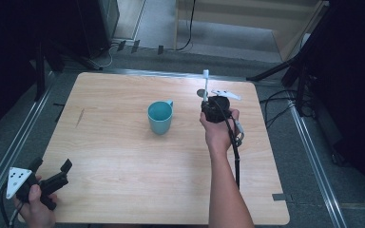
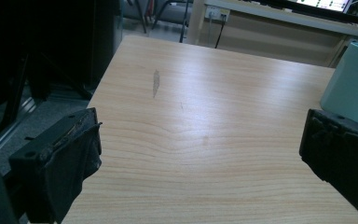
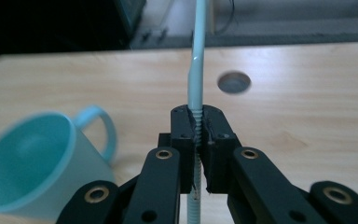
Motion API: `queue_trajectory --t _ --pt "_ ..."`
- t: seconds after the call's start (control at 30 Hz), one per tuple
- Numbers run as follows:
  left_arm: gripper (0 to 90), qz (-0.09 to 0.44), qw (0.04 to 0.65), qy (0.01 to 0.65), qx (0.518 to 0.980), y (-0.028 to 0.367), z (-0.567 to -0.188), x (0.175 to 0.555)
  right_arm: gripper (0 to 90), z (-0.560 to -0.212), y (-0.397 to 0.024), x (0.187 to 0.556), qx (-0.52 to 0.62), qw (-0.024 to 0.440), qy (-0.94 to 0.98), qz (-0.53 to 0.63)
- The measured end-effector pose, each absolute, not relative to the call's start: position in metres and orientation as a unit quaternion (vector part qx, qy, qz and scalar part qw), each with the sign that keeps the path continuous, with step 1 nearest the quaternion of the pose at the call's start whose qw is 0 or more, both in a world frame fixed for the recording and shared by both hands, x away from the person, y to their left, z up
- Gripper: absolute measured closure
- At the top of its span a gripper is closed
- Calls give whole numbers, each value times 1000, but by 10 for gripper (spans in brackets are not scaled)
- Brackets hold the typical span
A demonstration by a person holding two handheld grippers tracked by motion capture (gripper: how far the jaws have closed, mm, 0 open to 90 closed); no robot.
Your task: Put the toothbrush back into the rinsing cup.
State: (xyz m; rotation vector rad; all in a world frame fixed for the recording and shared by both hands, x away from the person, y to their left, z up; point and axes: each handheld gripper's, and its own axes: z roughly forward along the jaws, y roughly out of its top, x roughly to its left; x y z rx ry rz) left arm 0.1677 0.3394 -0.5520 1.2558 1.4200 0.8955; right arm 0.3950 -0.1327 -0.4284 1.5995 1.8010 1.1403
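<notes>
A teal mug [image 1: 160, 117] stands upright near the middle of the wooden table [image 1: 123, 161], its handle toward the far side. My right gripper [image 1: 209, 101], just right of the mug, is shut on a slender pale stick [image 1: 206, 84] that looks like a toothbrush and stands upright. In the right gripper view the jaws clamp the stick's [image 3: 197, 56] ribbed part, with the mug [image 3: 28, 168] at lower left. My left gripper [image 1: 51, 165] hovers open at the table's near left corner with nothing between its jaws. The mug [image 2: 354, 81] shows past my left gripper [image 2: 203, 128] at the right edge.
A round grey hole [image 1: 201, 92] sits in the tabletop behind the right gripper. A dark streak [image 1: 80, 118] marks the wood at the left. Dark stands and cables surround the table, and metal rails run along both sides.
</notes>
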Motion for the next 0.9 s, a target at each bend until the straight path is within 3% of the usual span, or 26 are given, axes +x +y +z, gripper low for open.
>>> queue_trajectory --t 0.3,0.9 --pt "0 372 497 586 521 339 -552 168 850 -414 -116 390 530 272 652 469" --pt "0 370 499 587 519 339 -552 168 849 -407 -65 389 485 251 659 517"
